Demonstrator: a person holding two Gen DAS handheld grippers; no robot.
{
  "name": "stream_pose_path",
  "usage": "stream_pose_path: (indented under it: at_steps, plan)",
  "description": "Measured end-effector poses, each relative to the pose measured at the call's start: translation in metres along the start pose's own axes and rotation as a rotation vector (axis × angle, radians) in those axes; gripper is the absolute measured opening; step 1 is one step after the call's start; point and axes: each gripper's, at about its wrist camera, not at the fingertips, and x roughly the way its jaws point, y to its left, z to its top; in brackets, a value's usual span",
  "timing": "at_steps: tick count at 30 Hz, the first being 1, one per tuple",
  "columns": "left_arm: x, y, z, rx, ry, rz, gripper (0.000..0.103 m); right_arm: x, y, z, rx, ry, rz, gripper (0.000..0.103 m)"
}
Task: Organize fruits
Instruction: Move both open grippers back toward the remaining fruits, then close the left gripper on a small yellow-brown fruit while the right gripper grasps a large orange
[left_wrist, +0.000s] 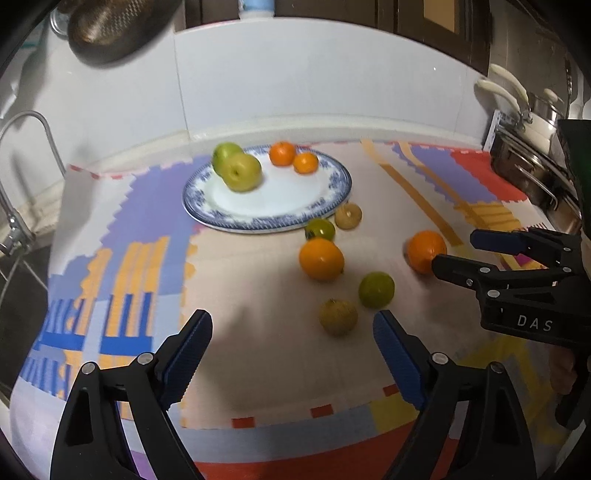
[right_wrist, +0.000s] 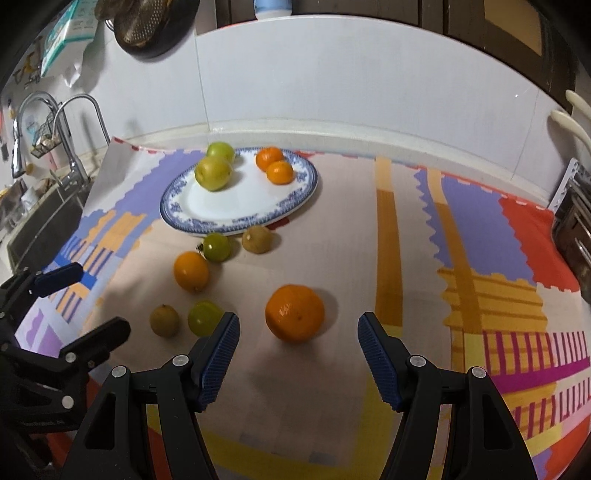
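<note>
A blue-rimmed white plate (left_wrist: 332, 206) (right_wrist: 177, 218) holds two green apples (left_wrist: 242, 171) (right_wrist: 214, 173) and two small oranges (left_wrist: 282, 153) (right_wrist: 279, 172). Several loose fruits lie on the cloth in front of it. A big orange (right_wrist: 294, 312) (left_wrist: 426, 249) sits just ahead of my open, empty right gripper (right_wrist: 298, 332) (left_wrist: 458, 251). Another orange (left_wrist: 321, 258) (right_wrist: 191, 270), a green fruit (left_wrist: 376, 290) (right_wrist: 204, 317) and a brownish fruit (left_wrist: 338, 316) (right_wrist: 164, 319) lie ahead of my open, empty left gripper (left_wrist: 292, 334) (right_wrist: 99, 295).
A patterned cloth (right_wrist: 480, 229) covers the counter. A sink with a faucet (right_wrist: 70, 122) is at the left. Pots on a rack (left_wrist: 528, 162) stand at the right. A white tiled wall (left_wrist: 295, 81) backs the counter.
</note>
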Motion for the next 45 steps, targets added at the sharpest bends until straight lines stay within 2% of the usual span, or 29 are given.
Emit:
stream_pose_path:
  at_steps: [6,13,14,17,19,23,34,45]
  plan:
    - [0.017,-0.005,-0.002,0.005,0.049,-0.023,0.079,0.012,-0.004,-0.003,-0.009,0.023,0.019,0.064]
    - [0.03,-0.014,0.002,0.006,0.076,-0.051,0.056,0.024,-0.007,-0.001,-0.014,0.04,0.065,0.054]
    - [0.031,-0.015,0.003,0.008,0.078,-0.055,0.055,0.026,-0.007,0.001,-0.013,0.041,0.071,0.053]
    - [0.034,-0.018,0.004,0.014,0.081,-0.06,0.047,0.03,-0.008,0.002,-0.009,0.046,0.072,0.049]
    - [0.036,-0.018,0.004,0.015,0.09,-0.066,0.038,0.034,-0.008,0.003,-0.01,0.052,0.075,0.048]
    - [0.037,-0.017,0.004,0.005,0.097,-0.086,0.028,0.037,-0.007,0.004,-0.018,0.058,0.085,0.043]
    - [0.023,-0.016,0.008,-0.004,0.059,-0.096,0.028,0.028,-0.004,0.003,-0.001,0.044,0.094,0.042]
    - [-0.009,-0.012,0.015,0.011,-0.014,-0.122,0.028,-0.005,0.004,0.003,0.019,-0.005,0.097,0.042]
